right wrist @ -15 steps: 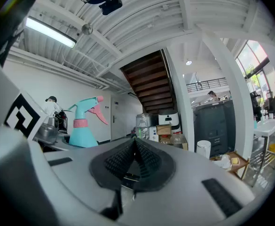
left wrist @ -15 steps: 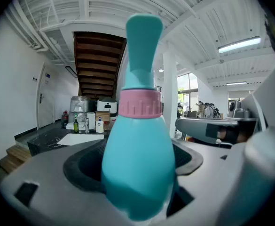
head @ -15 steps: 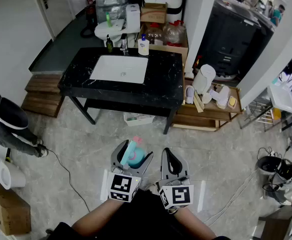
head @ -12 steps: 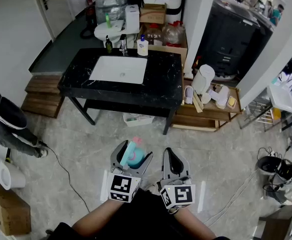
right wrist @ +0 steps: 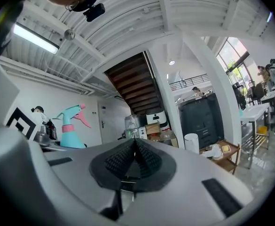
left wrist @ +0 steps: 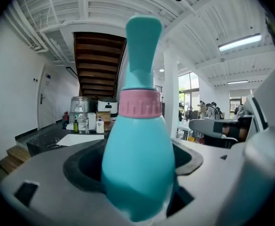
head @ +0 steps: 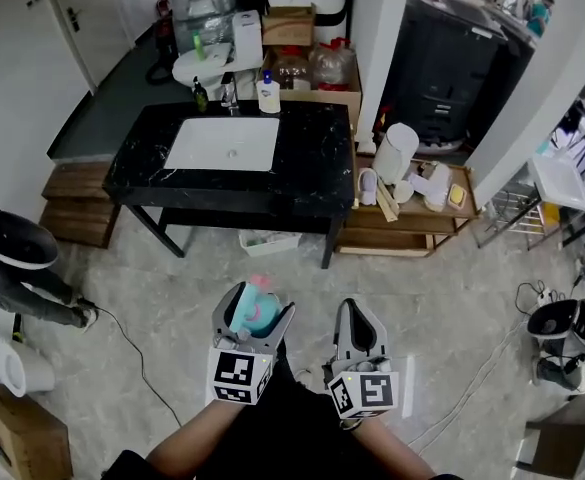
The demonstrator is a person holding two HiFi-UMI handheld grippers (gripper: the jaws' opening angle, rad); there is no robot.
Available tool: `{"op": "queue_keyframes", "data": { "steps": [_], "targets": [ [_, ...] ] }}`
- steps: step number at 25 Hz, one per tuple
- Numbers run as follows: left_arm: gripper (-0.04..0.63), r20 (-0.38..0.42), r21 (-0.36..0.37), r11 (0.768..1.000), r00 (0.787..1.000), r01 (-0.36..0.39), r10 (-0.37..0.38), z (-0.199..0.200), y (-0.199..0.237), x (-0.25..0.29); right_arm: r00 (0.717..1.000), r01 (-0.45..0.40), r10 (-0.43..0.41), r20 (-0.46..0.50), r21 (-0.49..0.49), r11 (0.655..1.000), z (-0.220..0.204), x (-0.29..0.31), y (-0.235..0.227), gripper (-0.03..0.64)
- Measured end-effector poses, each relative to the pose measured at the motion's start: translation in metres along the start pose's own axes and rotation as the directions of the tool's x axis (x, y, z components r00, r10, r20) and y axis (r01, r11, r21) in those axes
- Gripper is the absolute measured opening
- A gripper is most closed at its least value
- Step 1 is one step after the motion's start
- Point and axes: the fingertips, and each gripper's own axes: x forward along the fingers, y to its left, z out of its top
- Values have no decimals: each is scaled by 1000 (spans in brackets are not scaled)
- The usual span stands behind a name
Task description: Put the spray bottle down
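A teal spray bottle (head: 253, 311) with a pink collar stands upright between the jaws of my left gripper (head: 256, 306), which is shut on its wide body. In the left gripper view the spray bottle (left wrist: 137, 159) fills the middle and rises above the grey jaws. My right gripper (head: 354, 320) hangs beside it to the right, shut with nothing in it. In the right gripper view its dark pads (right wrist: 128, 160) meet, and the spray bottle (right wrist: 71, 132) shows at the left with its pink trigger. Both grippers are held over the floor, well short of the black counter (head: 317, 163).
The black counter holds a white sink (head: 222, 143), with bottles (head: 267, 93) at its back edge. A low wooden shelf (head: 417, 230) with appliances stands to its right. A person (head: 12, 263) crouches at the left. A cable (head: 132, 353) runs across the grey floor.
The head view has shifted a little, so the counter sits further left and both grippers lower in the frame. The left gripper keeps its hold on the bottle.
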Motion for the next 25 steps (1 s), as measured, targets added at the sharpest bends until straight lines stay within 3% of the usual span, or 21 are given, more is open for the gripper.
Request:
{"op": "queue_keyframes", "data": {
  "steps": [11,25],
  "targets": [
    [405,-4,-10,999,999,38,-38,3,31,85,997,72,-73,-21,-26,997,-4,63,-45,15],
    [405,-9,-19,997,997,77,-77,45,121,233,997,47,-55,-54,-127,991,19,258,-62,15]
  ]
}}
